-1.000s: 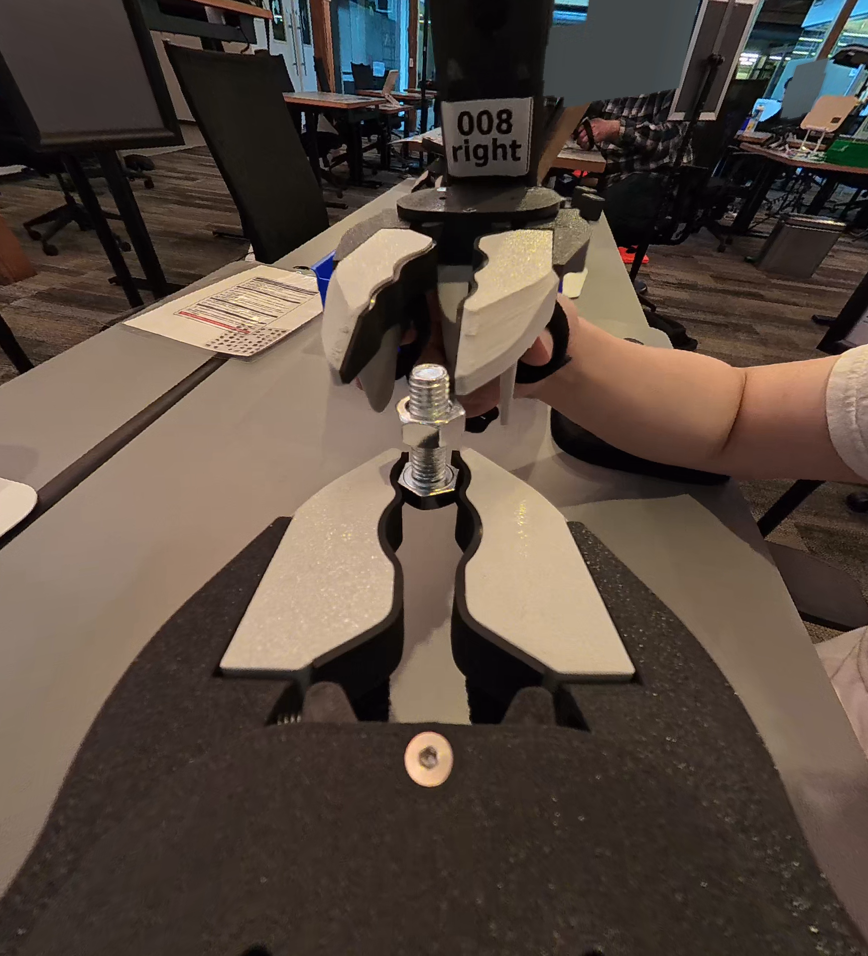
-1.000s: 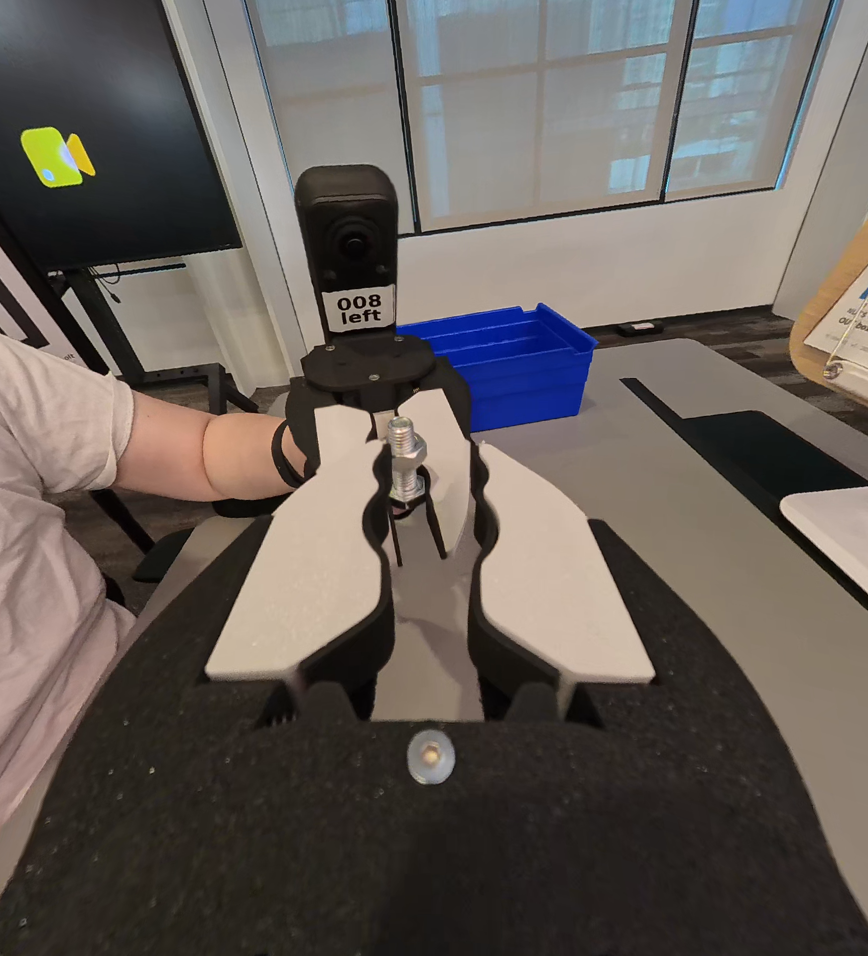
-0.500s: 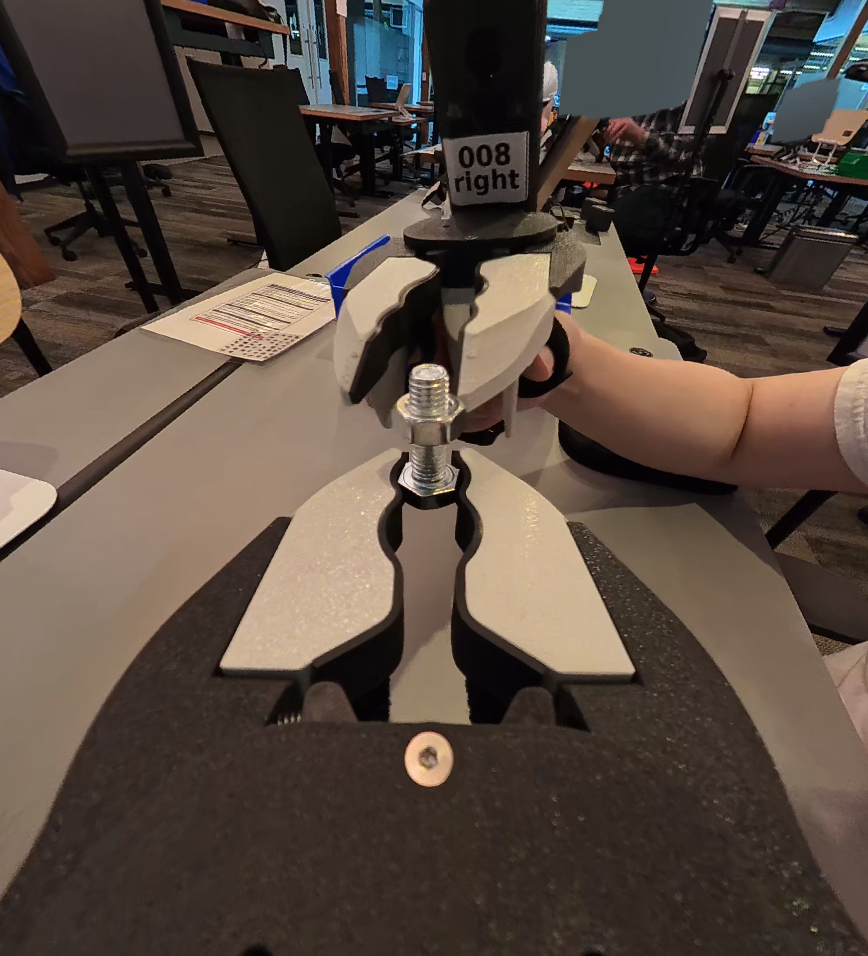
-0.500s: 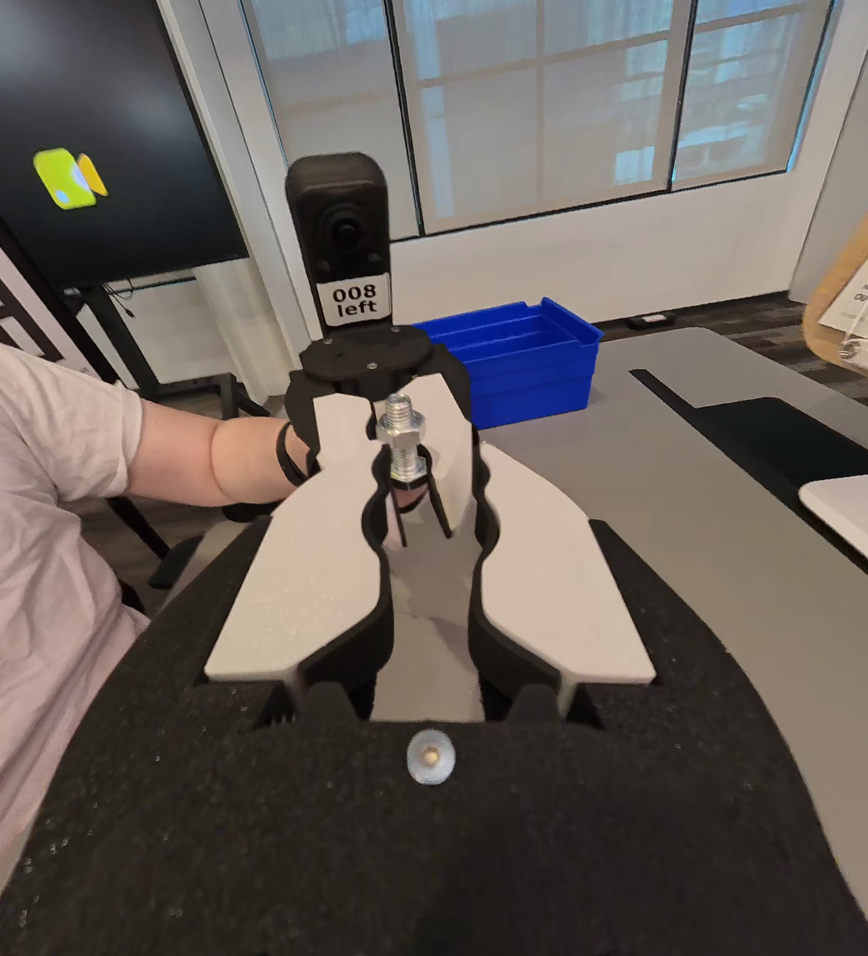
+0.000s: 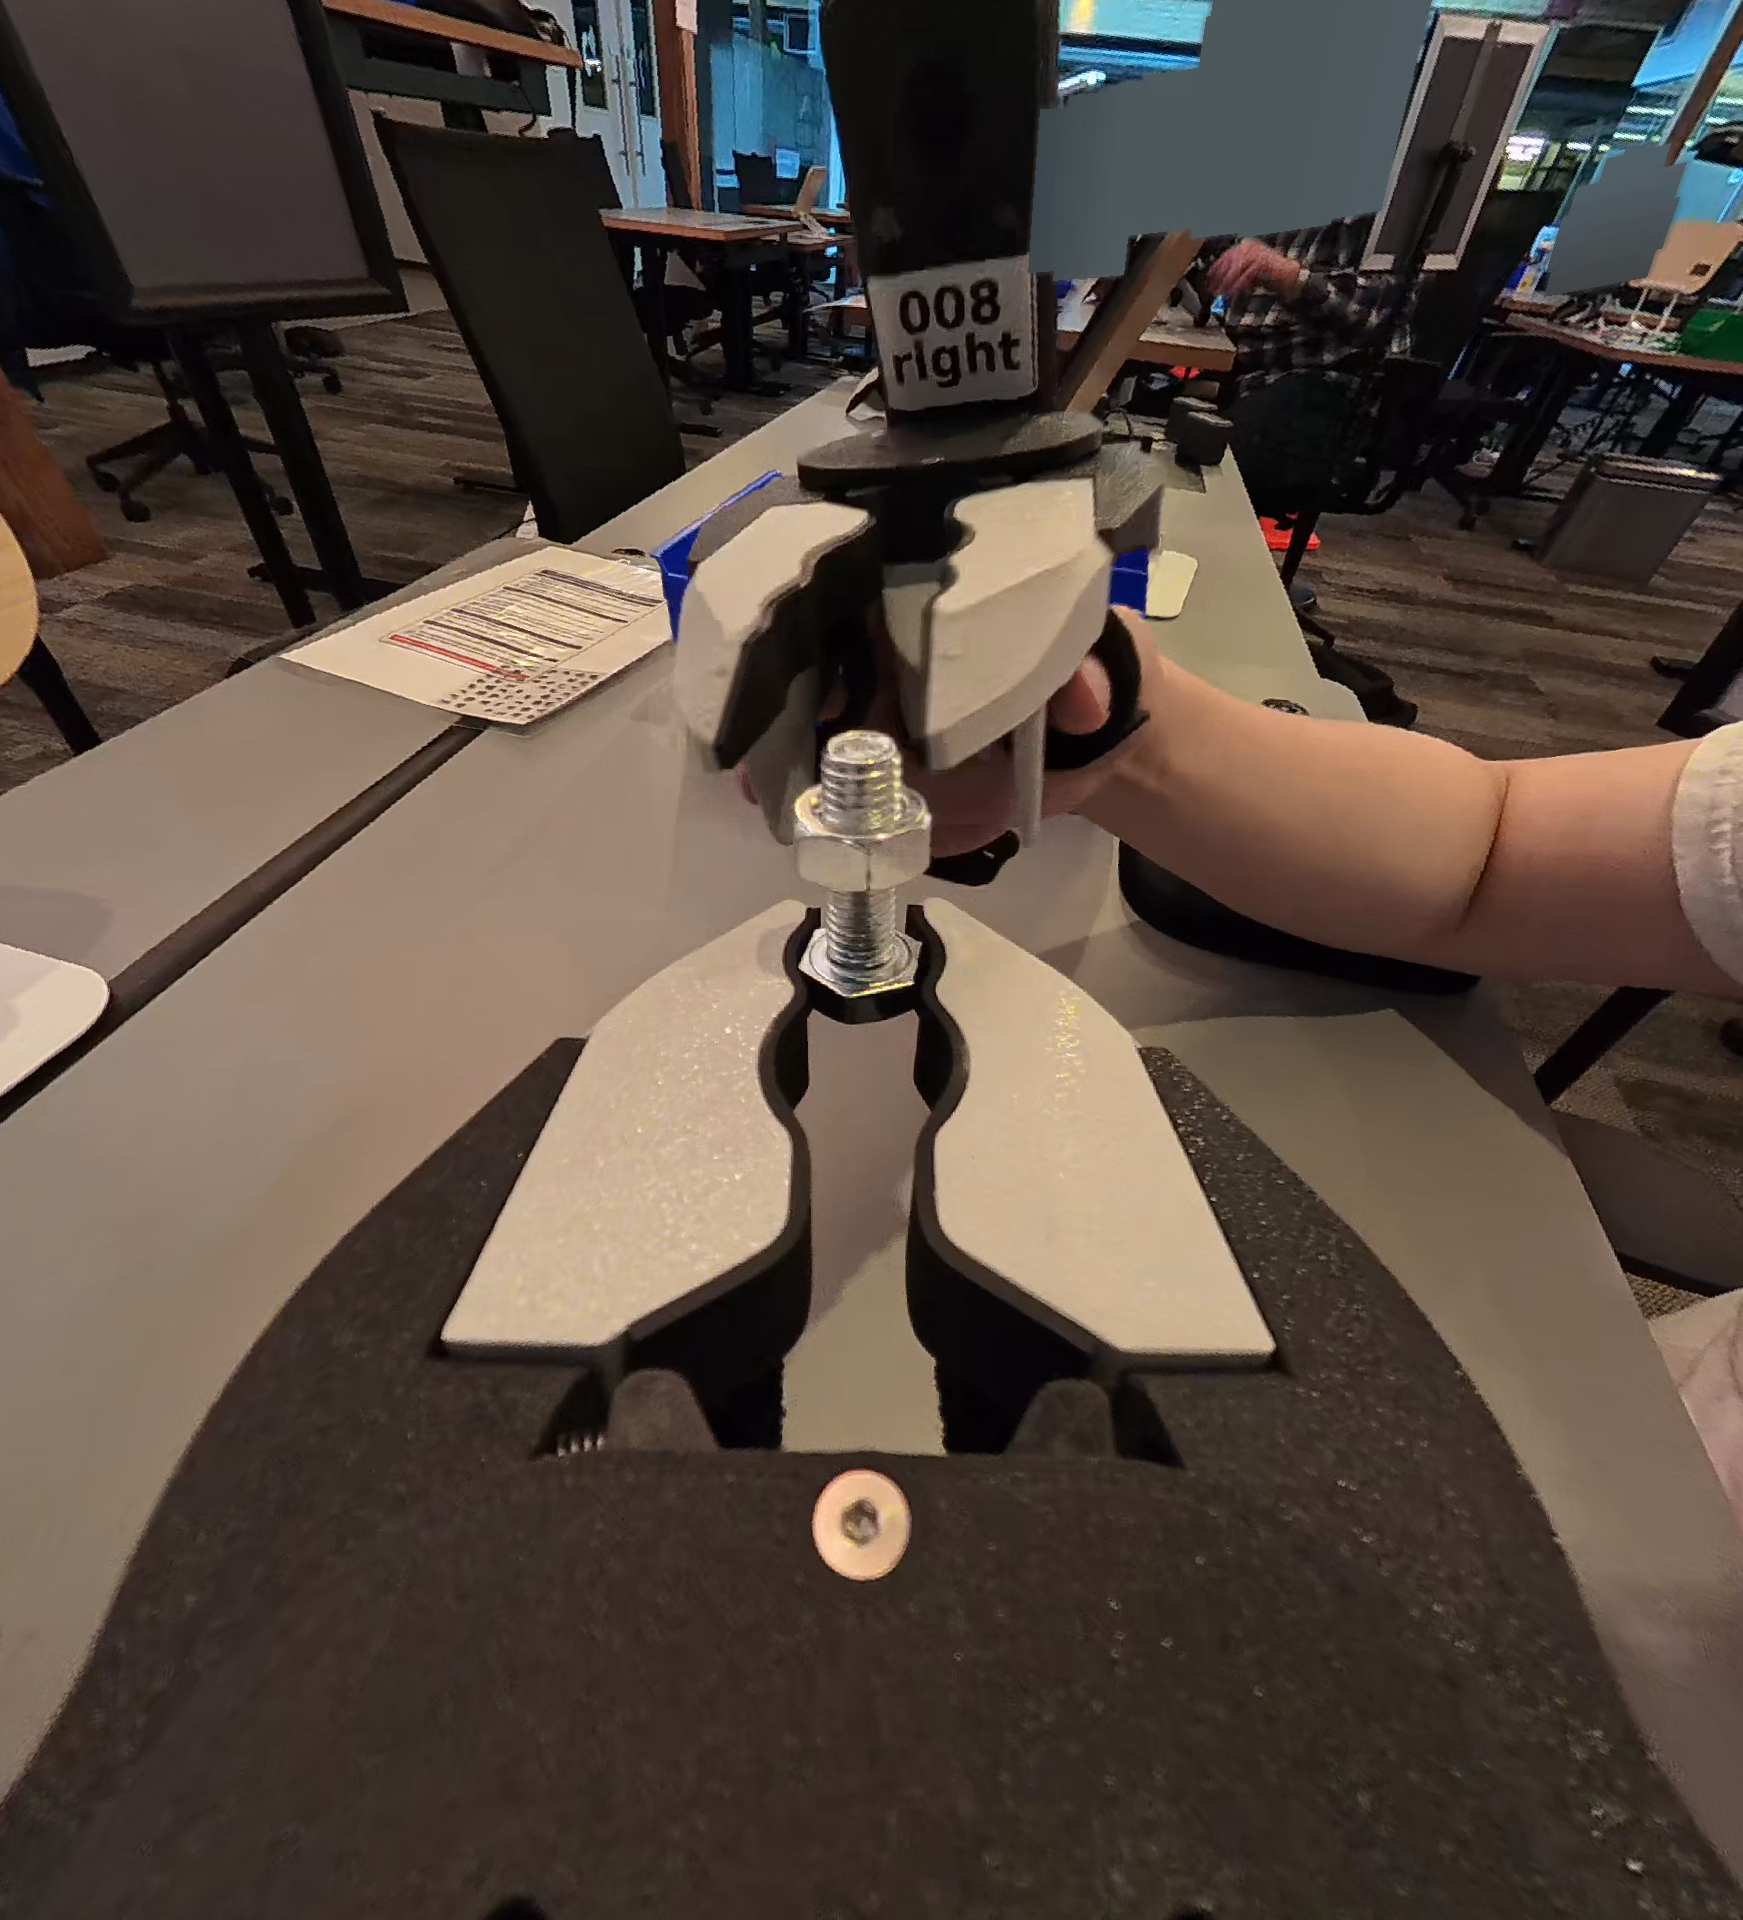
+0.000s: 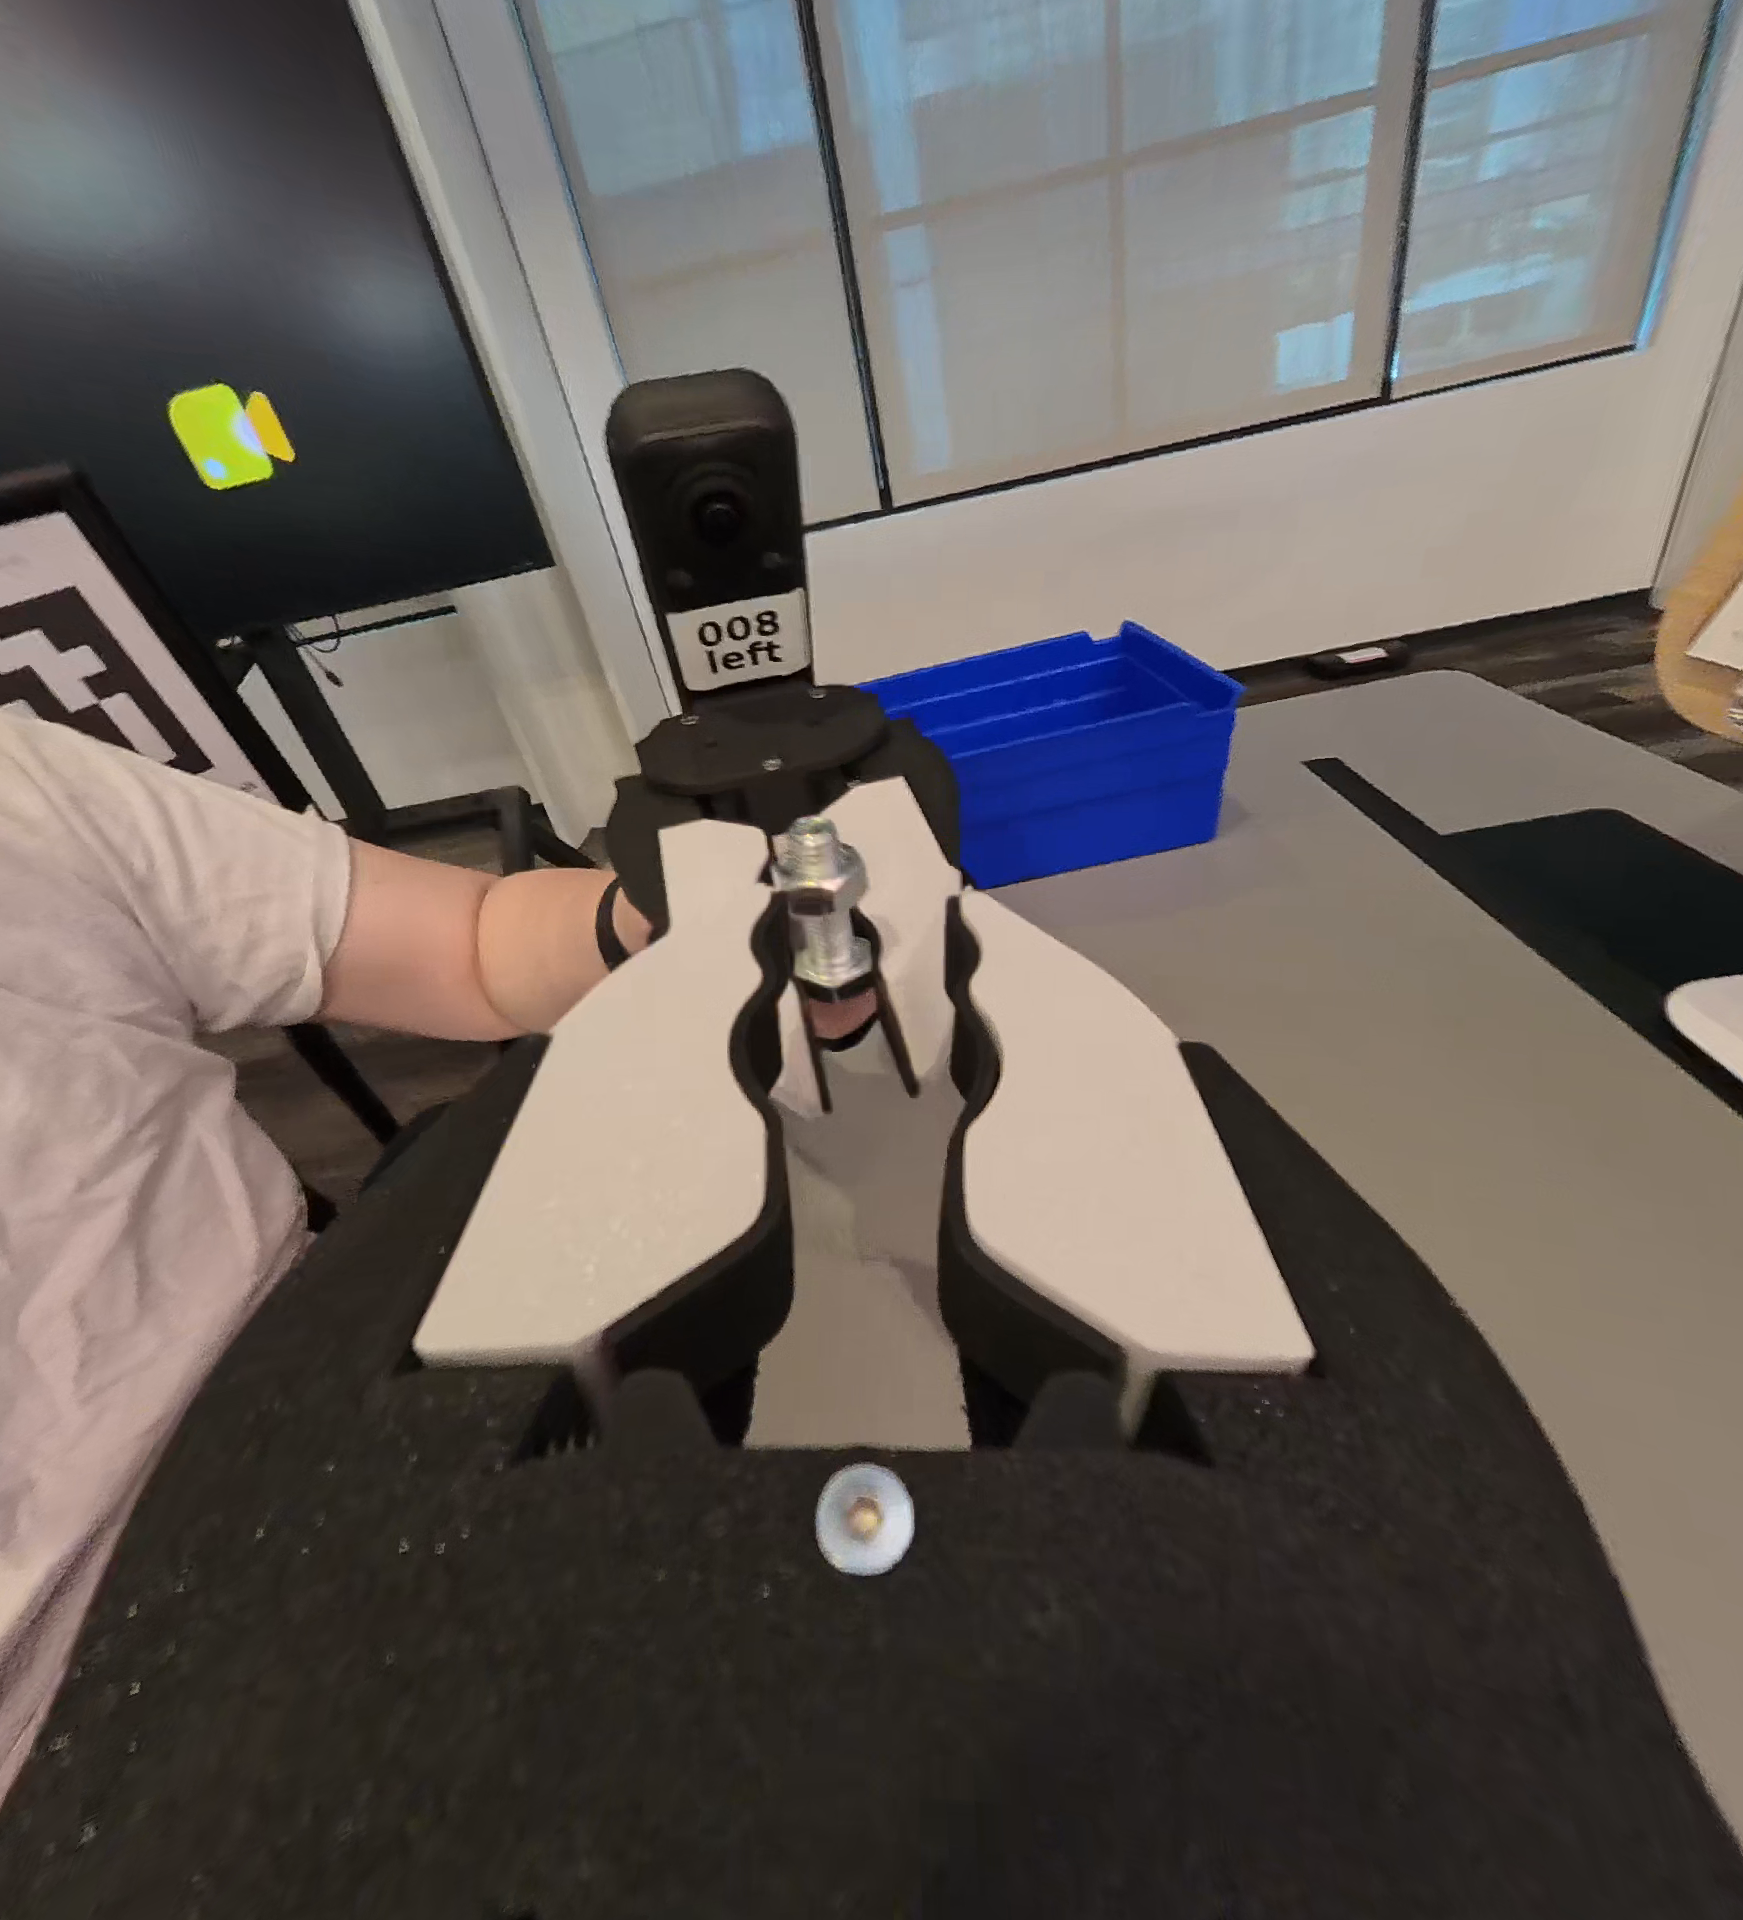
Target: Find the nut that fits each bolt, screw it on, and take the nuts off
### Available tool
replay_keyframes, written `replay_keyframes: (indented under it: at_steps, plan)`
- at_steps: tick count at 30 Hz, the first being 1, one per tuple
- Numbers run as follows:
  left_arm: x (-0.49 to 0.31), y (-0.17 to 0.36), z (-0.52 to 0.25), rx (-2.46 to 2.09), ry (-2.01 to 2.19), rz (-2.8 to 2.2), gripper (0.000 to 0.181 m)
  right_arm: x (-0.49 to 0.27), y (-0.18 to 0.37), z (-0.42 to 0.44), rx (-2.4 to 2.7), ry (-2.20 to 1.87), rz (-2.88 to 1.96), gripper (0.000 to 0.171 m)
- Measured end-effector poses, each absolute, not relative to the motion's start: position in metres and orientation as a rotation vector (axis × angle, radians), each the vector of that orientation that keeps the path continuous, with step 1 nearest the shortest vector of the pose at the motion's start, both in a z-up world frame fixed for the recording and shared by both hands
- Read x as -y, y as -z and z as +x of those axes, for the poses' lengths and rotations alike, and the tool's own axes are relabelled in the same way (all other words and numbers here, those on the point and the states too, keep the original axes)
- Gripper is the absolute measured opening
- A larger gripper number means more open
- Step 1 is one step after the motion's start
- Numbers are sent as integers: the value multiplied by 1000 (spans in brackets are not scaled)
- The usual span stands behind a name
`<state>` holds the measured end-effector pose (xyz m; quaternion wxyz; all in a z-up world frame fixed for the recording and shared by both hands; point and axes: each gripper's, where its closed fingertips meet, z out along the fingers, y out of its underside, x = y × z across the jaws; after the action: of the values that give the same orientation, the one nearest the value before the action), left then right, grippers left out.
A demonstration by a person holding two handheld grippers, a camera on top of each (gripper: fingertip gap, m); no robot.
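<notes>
One silver bolt (image 5: 859, 914), upright | nut (image 5: 861, 844) mid-thread | left gripper (image 5: 859, 961) clamps head | right gripper (image 6: 856, 935) apart

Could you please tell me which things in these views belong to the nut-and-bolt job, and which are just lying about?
Part of the job:
- upright silver threaded steel bolt
- silver hexagonal steel nut partway up its thread
- left gripper, shut on the bolt's head
- right gripper, open

Lying about:
- blue plastic bin
- printed paper sheet
- grey table
</notes>
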<state>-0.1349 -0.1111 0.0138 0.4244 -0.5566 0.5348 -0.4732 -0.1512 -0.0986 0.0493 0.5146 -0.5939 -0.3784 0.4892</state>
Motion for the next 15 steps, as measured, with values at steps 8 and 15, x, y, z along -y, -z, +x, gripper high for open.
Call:
replay_keyframes:
  at_steps: [8, 15]
  plan:
    - [116, -10, -131, -1369, 1146, -1388, 15, 101, -41, -167, 978, -1036, -1443, 34]
    - [110, -13, -134, -1330, 1167, -1395, 15, 94, -47, -152, 904, -1105, -1435, 32]
